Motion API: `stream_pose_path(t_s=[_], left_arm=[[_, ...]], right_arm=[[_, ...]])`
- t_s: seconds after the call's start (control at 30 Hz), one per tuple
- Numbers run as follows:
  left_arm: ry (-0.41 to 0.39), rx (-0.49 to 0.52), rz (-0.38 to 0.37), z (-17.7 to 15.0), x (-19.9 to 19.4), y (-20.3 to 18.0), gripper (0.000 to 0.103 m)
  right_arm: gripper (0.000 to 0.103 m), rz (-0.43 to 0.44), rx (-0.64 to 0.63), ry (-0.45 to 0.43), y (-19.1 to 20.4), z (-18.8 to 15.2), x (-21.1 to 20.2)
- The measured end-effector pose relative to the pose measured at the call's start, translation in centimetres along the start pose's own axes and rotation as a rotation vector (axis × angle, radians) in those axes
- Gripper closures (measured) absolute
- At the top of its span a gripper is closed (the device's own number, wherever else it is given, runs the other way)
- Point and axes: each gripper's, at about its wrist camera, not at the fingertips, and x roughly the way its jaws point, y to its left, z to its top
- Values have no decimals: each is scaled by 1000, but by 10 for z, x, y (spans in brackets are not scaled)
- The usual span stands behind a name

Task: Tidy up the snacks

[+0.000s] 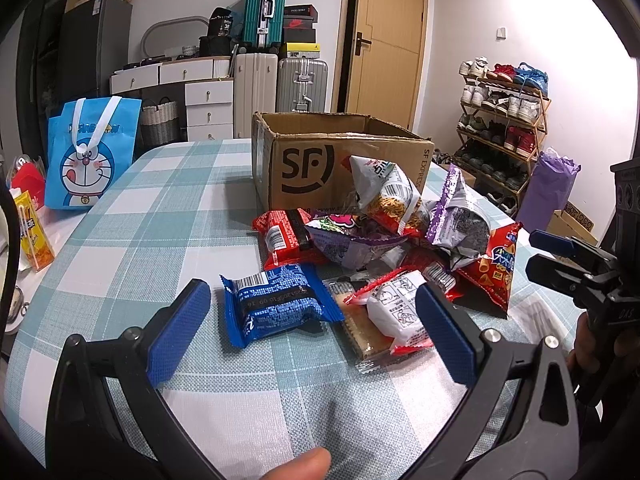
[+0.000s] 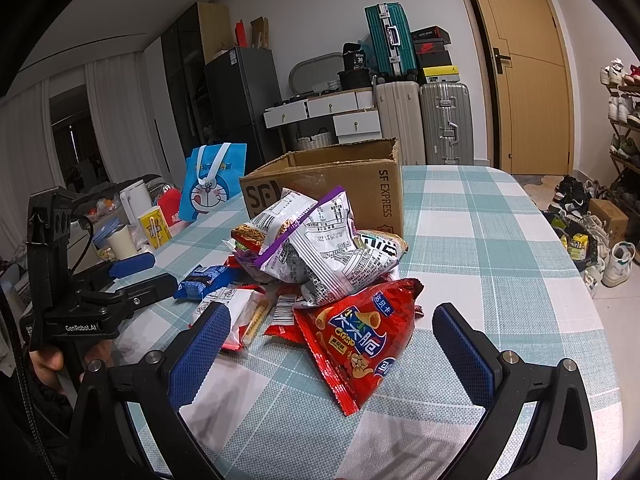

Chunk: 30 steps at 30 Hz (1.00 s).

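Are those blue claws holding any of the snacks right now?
No. Both the left gripper and right gripper are open and empty, above the snack pile.

In the left wrist view, the cardboard box point(image 1: 340, 160) sits on the worktop point(image 1: 160, 240) at upper centre of the frame. The snack heap point(image 1: 400, 232) lies just before it, touching its front wall. A wrapped biscuit pack point(image 1: 276, 304) lies at the heap's lower-left edge, a cone-snack bag point(image 1: 492, 268) at its right. A cartoon tote bag point(image 1: 90, 152) stands at the left, well apart from the box, suitcases point(image 1: 280, 84) behind.
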Motion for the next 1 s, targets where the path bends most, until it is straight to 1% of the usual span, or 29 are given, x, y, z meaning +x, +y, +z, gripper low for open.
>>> stream_pose_path(t_s=[0.13, 0.37, 0.57, 0.67, 0.73, 0.87, 1.0], left_arm=[[0, -1, 0, -1, 1, 0, 1], [7, 4, -1, -3, 4, -1, 1], [39, 43, 8, -8, 10, -6, 1], [65, 76, -10, -5, 11, -13, 1], [81, 89, -23, -2, 12, -17, 1], [134, 79, -55, 3, 22, -20, 1], [178, 78, -89, 8, 34, -23, 1]], right_arm=[[0, -2, 1, 3, 1, -1, 1], [0, -18, 15, 50, -5, 0, 7], [0, -32, 25, 137, -9, 4, 17], [0, -42, 28, 185, -13, 6, 25], [0, -51, 18, 185, -16, 8, 25], [0, -92, -17, 252, -24, 15, 35], [0, -87, -35, 301, -28, 21, 45]])
